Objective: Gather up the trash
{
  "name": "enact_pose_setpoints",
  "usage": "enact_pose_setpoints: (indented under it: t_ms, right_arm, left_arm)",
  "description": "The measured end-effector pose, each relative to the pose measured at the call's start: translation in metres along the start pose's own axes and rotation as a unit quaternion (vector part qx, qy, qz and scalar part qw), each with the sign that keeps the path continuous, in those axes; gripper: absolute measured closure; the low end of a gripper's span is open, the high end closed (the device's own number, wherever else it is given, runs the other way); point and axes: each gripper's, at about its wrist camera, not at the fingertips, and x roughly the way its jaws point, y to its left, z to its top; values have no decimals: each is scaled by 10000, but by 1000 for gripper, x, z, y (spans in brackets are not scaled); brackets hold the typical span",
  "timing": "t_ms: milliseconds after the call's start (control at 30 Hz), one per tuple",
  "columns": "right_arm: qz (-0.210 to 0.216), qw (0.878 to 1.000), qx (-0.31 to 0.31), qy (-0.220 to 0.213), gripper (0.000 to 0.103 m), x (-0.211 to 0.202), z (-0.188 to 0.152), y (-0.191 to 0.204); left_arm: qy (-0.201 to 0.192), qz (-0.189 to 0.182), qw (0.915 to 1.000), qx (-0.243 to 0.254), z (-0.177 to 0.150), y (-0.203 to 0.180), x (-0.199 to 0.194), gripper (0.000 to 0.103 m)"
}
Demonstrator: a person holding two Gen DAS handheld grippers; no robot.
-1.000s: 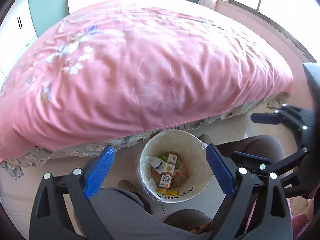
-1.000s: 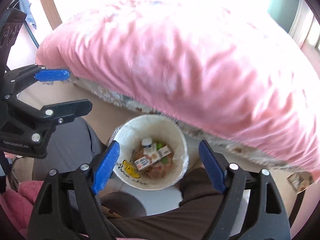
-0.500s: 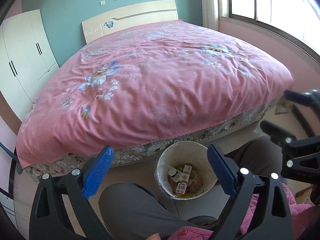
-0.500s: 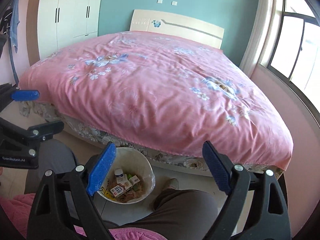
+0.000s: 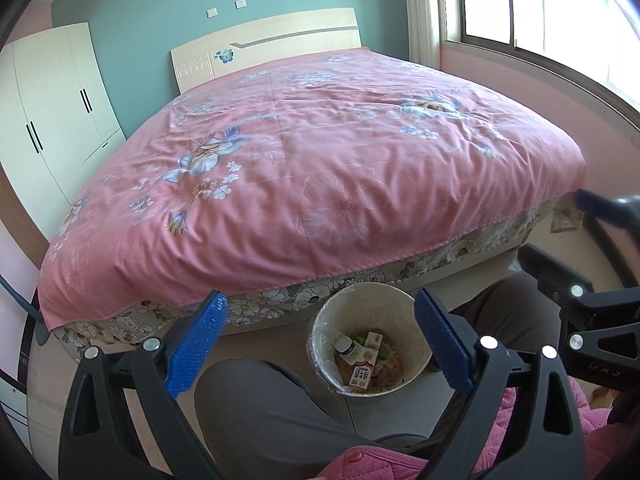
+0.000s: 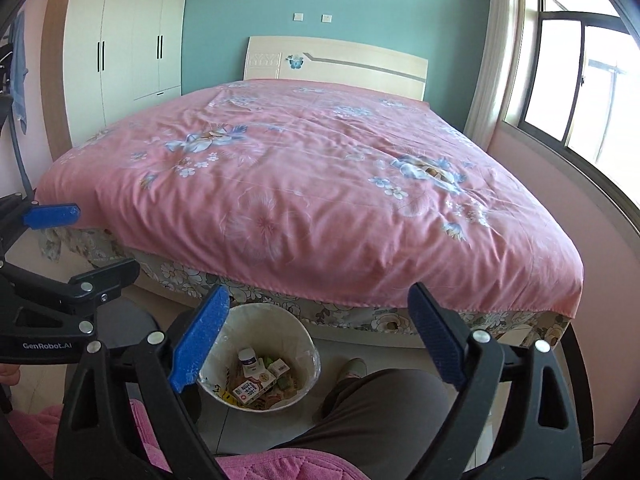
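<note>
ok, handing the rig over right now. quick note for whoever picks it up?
Left gripper: open, empty, held above the person's lap.
Right gripper: open, empty, beside the left one.
Trash bin: on the floor at the foot of the bed, between the person's legs, lined with a clear bag. Inside are a small white bottle, a red and white carton and other wrappers.
Done: that trash is in the bin; no loose trash shows on the pink bedspread or the visible floor.
Left: check areas out of view. If they are clear, the job looks finished.
</note>
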Motion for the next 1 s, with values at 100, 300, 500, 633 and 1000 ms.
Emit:
enact_pose_setpoints:
  t_ms: [100,300,500,633,1000]
  right_arm:
    - [1,10000,-32,-6,14,0,0,1]
    - [9,10000,-15,5,14,0,-1,1]
    - [-3,10000,-29,-13,14,-1,-1,0]
    - [-11,10000,-22,-17,14,-1,-1,-1]
    - [-7,10000,-24,-6,14,-1,-1,-2]
  left_arm:
    - [4,-10,10000,5,0,0,0,7]
    - [5,-11,10000,11,-1,-2,-1,7]
    - [3,-19,10000,8,-2,-2,-2,7]
    - [0,-25,10000,16,-1,-1,-1,7]
    - [-3,-36,10000,24,-2,2,-1,7]
